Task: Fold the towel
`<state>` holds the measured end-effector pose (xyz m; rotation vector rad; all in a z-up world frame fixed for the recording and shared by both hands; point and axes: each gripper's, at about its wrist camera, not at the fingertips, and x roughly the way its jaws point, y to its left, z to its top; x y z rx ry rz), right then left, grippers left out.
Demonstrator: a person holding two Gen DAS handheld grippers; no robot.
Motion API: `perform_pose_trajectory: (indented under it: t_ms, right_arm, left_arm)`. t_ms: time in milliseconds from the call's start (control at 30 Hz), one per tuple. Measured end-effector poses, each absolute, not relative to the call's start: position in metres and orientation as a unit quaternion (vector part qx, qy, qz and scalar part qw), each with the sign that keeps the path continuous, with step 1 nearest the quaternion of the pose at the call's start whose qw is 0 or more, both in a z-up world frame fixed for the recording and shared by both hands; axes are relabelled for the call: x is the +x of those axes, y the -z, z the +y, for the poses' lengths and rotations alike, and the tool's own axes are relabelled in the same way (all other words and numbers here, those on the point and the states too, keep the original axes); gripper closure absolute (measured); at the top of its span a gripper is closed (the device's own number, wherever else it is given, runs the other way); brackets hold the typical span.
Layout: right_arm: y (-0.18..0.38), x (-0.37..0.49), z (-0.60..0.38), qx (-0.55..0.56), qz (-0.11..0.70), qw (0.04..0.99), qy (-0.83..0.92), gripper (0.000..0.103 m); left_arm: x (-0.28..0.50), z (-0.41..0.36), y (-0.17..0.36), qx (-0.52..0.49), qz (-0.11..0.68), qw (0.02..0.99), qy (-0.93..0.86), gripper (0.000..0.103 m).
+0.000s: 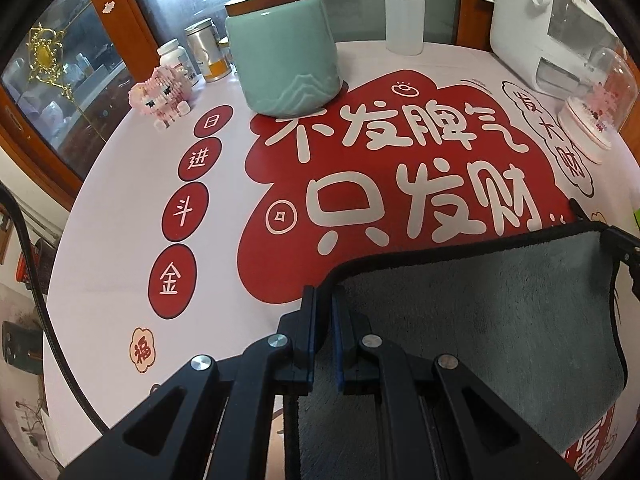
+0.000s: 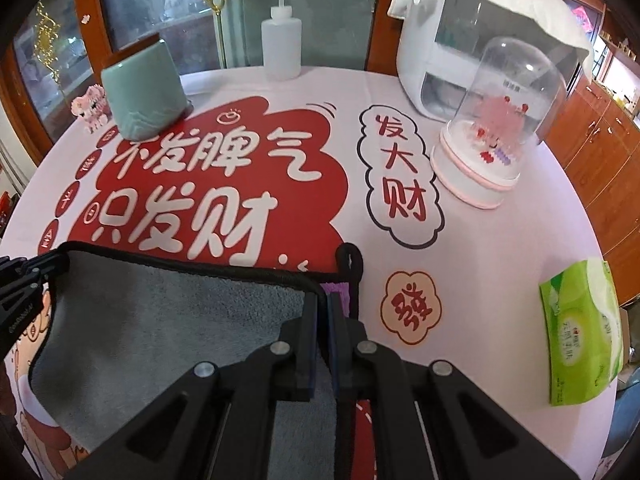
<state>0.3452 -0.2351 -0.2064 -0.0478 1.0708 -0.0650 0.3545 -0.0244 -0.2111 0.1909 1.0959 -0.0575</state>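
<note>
The left gripper [image 1: 323,300] has its fingers pinched narrow on the black hem of the grey towel [image 1: 472,320] at one top corner. The right gripper [image 2: 322,304] is pinched the same way on the other top corner, just beside the towel's black loop [image 2: 350,258]. Between the two, the top hem is stretched out and raised over the tablecloth [image 2: 500,260], and the grey cloth hangs down from it toward the near edge of the table. In the right view a purple layer [image 2: 340,292] shows just behind the held corner; whether it belongs to the towel I cannot tell.

Right of the towel, near the table's edge, lies a green tissue pack [image 2: 584,332]. Beyond the towel spreads the big red print [image 1: 400,184] on the tablecloth. Farther off, right of that print, stands a clear dome [image 2: 500,128] on a pink-white base. At the print's far left corner sits a green jar [image 1: 286,56] with a pink brick figure [image 1: 160,96] beside it. At the back stand a squeeze bottle [image 2: 281,46] and a white appliance [image 2: 452,40].
</note>
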Motion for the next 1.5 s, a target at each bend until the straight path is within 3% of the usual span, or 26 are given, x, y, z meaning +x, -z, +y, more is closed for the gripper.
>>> perform_pose_trajectory:
  t_ms: [267,333,367,400,467,500,700,800,900,1500]
  right_arm:
    - [0.215,0.350,-0.235,-0.029,0.516,0.855,0.040,0.098]
    - [0.217,0.351,-0.235,-0.032,0.519,0.853,0.045,0.092]
    - [0.217,0.351,-0.236,-0.029,0.521,0.852,0.049,0.090]
    - [0.217,0.351,-0.238,-0.020,0.521,0.852,0.048,0.085]
    - [0.216,0.348,-0.242,0.002,0.520,0.853,0.044,0.068]
    - [0.213,0.345,-0.243,0.010,0.514,0.857,0.044,0.058]
    - [0.196,0.331,-0.239,0.020,0.491,0.870,0.033,0.028]
    - [0.192,0.324,-0.233,0.021,0.492,0.870,0.022,0.017]
    - [0.191,0.317,-0.228,0.020,0.496,0.868,0.011,0.000]
    - [0.134,0.220,-0.220,0.043,0.472,0.881,0.018,0.000]
  left_arm:
    - [0.356,-0.024,0.218,0.094,0.522,0.847,0.024,0.094]
    - [0.355,-0.022,0.218,0.091,0.520,0.849,0.021,0.090]
    - [0.354,-0.021,0.218,0.087,0.520,0.849,0.021,0.075]
    - [0.353,-0.020,0.218,0.081,0.521,0.849,0.024,0.050]
    - [0.351,-0.018,0.215,0.070,0.518,0.852,0.026,0.016]
    - [0.349,-0.017,0.212,0.068,0.512,0.856,0.026,0.009]
    - [0.338,-0.021,0.201,0.070,0.500,0.863,0.039,0.001]
    - [0.329,-0.022,0.196,0.070,0.492,0.867,0.040,0.001]
    - [0.320,-0.022,0.192,0.063,0.495,0.865,0.050,0.000]
    - [0.217,-0.015,0.125,0.027,0.472,0.879,0.056,0.000]
